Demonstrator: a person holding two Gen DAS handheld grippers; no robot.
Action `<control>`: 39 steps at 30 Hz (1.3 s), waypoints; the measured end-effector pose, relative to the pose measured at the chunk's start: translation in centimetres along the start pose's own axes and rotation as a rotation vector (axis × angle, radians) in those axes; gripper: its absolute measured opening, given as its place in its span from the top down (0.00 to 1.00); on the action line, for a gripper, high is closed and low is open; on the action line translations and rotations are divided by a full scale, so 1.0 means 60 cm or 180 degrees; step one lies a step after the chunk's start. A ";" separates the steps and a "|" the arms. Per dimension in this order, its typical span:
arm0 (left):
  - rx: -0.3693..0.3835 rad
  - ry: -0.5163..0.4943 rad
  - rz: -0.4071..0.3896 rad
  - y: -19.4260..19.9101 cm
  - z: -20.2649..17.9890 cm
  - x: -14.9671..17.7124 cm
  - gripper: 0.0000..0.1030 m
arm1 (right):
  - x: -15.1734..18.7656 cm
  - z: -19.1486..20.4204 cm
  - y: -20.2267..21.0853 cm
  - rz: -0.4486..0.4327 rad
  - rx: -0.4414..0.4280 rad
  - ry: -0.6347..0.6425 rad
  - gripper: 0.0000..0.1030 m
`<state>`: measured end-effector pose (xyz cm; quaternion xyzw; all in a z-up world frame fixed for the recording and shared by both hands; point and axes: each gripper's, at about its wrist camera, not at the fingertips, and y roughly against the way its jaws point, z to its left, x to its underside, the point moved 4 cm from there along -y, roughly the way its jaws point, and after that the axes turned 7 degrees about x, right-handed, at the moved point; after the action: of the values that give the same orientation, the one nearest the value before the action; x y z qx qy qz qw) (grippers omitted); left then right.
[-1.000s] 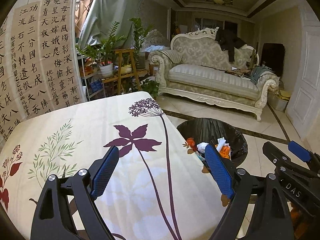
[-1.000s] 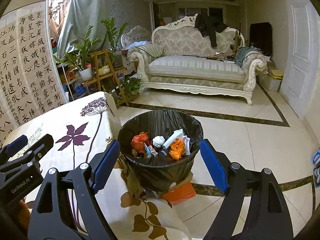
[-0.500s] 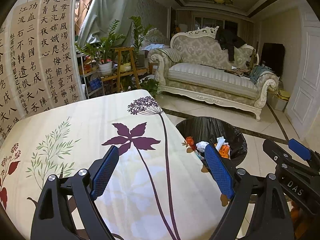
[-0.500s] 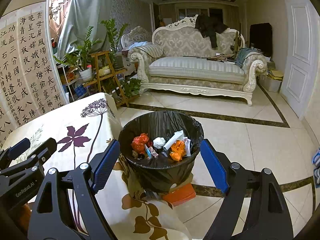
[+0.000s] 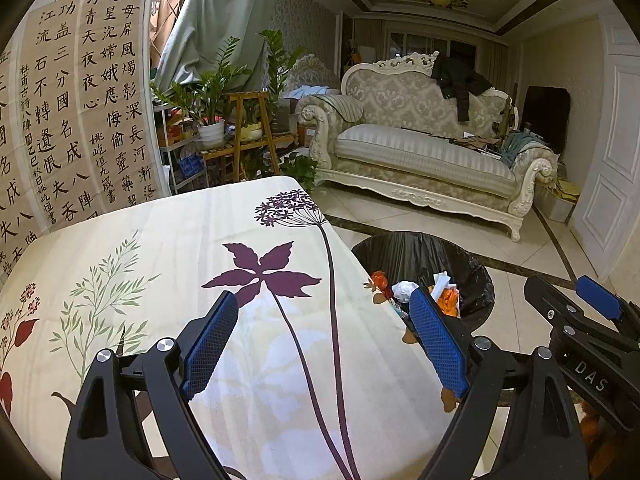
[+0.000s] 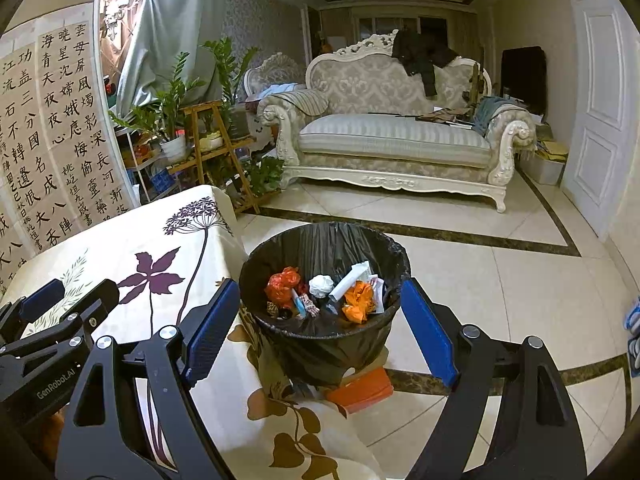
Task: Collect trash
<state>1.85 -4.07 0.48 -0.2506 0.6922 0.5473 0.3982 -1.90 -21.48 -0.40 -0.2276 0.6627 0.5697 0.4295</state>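
Observation:
A bin lined with a black bag [image 6: 320, 240] stands on the floor by the table's right edge and holds orange, white and other scraps of trash [image 6: 320, 292]. It also shows in the left wrist view [image 5: 424, 256]. My left gripper [image 5: 324, 344] is open and empty above the flowered tablecloth [image 5: 160, 240]. My right gripper [image 6: 320, 328] is open and empty, above and in front of the bin. No trash shows on the tablecloth.
An orange box [image 6: 360, 390] lies under the bin. A cream sofa [image 6: 392, 140] stands at the far side of the tiled floor. A plant stand with pots [image 6: 208, 136] and a calligraphy screen [image 6: 44, 128] are behind the table. A white door [image 6: 604, 120] is at the right.
Both grippers have drifted slightly; the views shift a little. Both stay open and empty.

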 end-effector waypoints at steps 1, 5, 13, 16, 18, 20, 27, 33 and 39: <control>-0.0001 0.0002 0.0000 0.000 0.002 -0.001 0.18 | 0.000 0.000 0.000 0.0001 -0.0001 -0.0002 0.22; -0.0001 0.0003 0.0001 0.000 0.002 -0.001 0.18 | 0.000 0.000 0.000 0.0003 0.0001 0.0001 0.22; 0.0001 0.0006 0.0004 0.000 0.001 0.000 0.18 | 0.001 0.001 0.000 0.0000 0.0000 0.0001 0.22; 0.0003 0.0007 0.0007 0.000 0.001 0.000 0.18 | 0.001 0.001 0.000 0.0000 0.0001 0.0001 0.22; 0.0000 0.0006 0.0007 0.000 0.001 0.000 0.18 | 0.001 0.001 0.000 0.0000 0.0000 0.0002 0.22; 0.0003 0.0010 0.0009 0.001 -0.001 0.000 0.18 | 0.001 0.001 0.000 0.0001 0.0000 0.0000 0.22; 0.0006 0.0007 0.0004 0.001 0.000 -0.001 0.18 | 0.002 0.001 0.000 0.0002 0.0000 0.0000 0.22; 0.0004 0.0005 0.0010 -0.001 0.000 -0.001 0.18 | 0.002 0.001 0.000 0.0008 0.0000 -0.0001 0.22; 0.0009 -0.0010 -0.0013 0.000 -0.010 0.005 0.18 | 0.002 0.001 0.000 0.0003 0.0000 0.0002 0.22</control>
<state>1.52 -4.59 0.28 -0.2505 0.6918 0.5459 0.4007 -1.93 -21.40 -0.50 -0.2274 0.6630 0.5698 0.4290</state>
